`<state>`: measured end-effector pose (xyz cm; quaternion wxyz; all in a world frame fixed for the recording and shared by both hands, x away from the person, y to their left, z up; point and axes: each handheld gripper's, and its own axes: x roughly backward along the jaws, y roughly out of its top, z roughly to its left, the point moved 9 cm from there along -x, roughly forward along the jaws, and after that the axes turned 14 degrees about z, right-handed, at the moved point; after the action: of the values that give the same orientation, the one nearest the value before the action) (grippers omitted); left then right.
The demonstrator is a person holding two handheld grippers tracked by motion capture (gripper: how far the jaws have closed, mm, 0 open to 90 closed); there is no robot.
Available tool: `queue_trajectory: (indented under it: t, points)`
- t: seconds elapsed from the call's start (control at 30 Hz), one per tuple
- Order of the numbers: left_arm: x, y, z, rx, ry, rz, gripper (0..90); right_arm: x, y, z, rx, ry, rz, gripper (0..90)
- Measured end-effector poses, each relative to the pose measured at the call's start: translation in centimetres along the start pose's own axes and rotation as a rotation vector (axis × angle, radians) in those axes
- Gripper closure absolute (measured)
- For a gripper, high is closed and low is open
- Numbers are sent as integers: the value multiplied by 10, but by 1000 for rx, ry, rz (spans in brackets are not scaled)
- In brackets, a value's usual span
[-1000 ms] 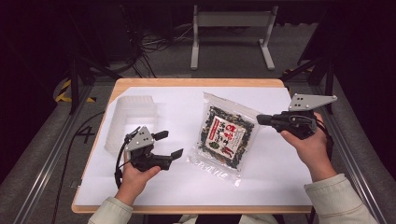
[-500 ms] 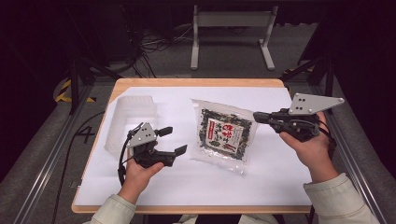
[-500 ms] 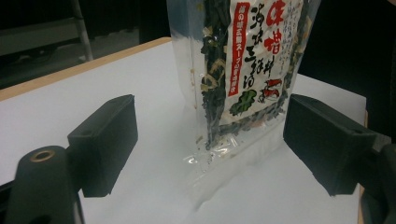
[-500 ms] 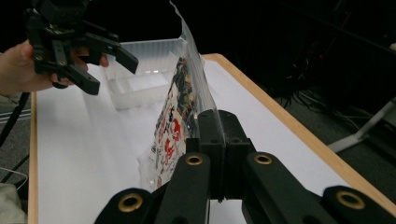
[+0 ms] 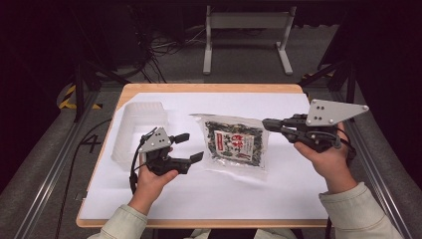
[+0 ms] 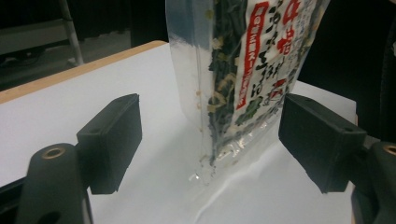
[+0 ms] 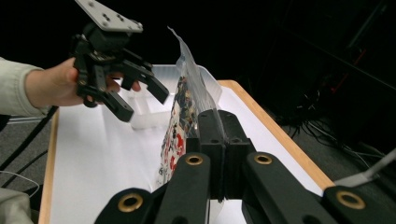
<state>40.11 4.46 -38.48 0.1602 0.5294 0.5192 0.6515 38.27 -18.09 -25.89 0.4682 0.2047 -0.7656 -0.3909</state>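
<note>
While your right gripper (image 5: 268,123) pinches only the packet's (image 5: 234,144) far right edge, lifted off the table (image 5: 278,199) at its middle, that thin film could slip; your left gripper (image 5: 191,147) gapes wide just left of it; red and black Japanese print, unreadable.

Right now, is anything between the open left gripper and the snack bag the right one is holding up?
Nothing visible. The left gripper is open beside the bag, with bare white table between. The right gripper pinches the bag's edge.

Black grippers (image 5: 190,147), grey plates, pale sleeves (image 5: 356,211).
</note>
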Motion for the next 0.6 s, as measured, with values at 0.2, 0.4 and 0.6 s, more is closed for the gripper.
queue_trajectory:
  t: [0.2,0.4,0.6]
  points:
    - [-1,-1,-3,17,-63,20,230,2,11,8,28,28,-32,900]
    - [-1,2,-8,-15,-89,-7,214,-2,18,17,53,51,-50,900]
    - [-1,9,-12,-23,-129,-42,241,-4,24,22,63,73,-77,900]
